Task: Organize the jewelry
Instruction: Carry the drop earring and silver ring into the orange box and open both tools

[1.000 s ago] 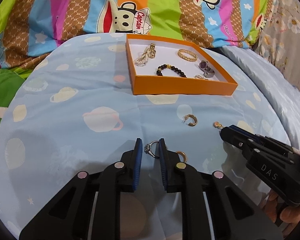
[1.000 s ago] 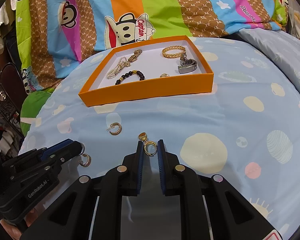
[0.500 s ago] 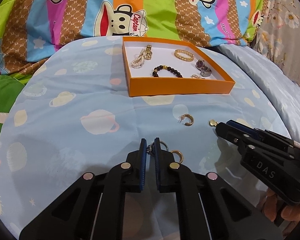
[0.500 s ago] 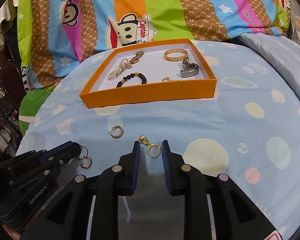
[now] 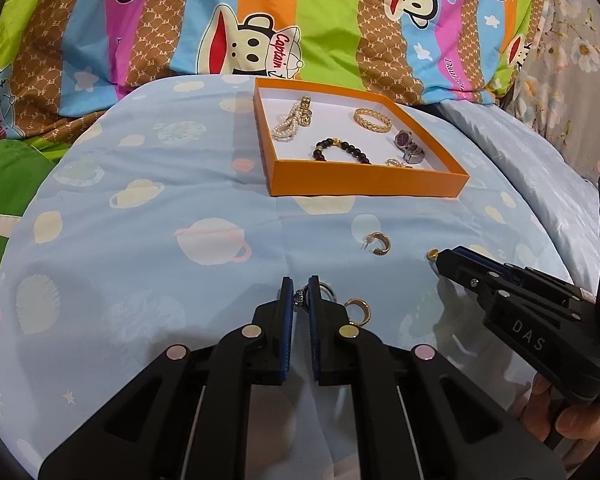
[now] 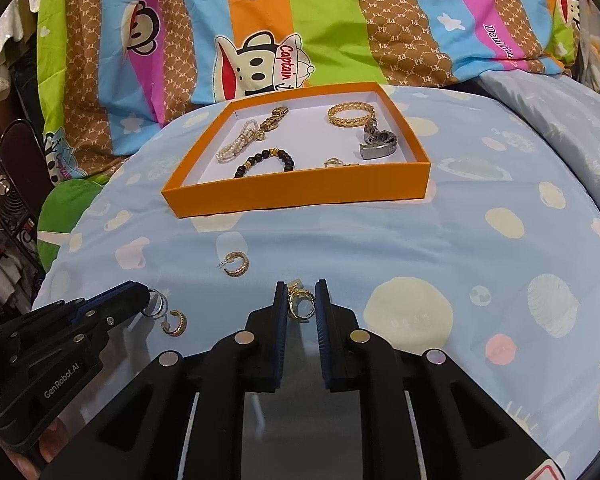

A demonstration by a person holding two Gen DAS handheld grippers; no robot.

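Observation:
An orange tray (image 5: 364,186) (image 6: 300,196) on the blue bedspread holds a pearl bracelet (image 5: 286,128), a black bead bracelet (image 5: 340,150), a gold bangle (image 5: 372,120) and a watch (image 5: 410,148). My left gripper (image 5: 300,298) is shut on a silver stone ring (image 5: 300,299), which also shows in the right wrist view (image 6: 156,304). A gold hoop earring (image 5: 360,310) lies just right of it. My right gripper (image 6: 301,304) is open around a gold earring (image 6: 300,306) on the sheet. Another gold hoop (image 5: 378,243) (image 6: 236,266) lies between the grippers and the tray.
A striped cartoon-monkey blanket (image 5: 300,20) rises behind the tray. A green cushion (image 5: 8,184) lies at the left. A fan (image 6: 0,196) stands at the far left in the right wrist view. A grey-blue pillow (image 5: 540,160) lies at the right.
My left gripper closed onto the silver ring. My right gripper opened from a narrow gap and stays around the gold earring. Both views have drawn back slightly from the tray.

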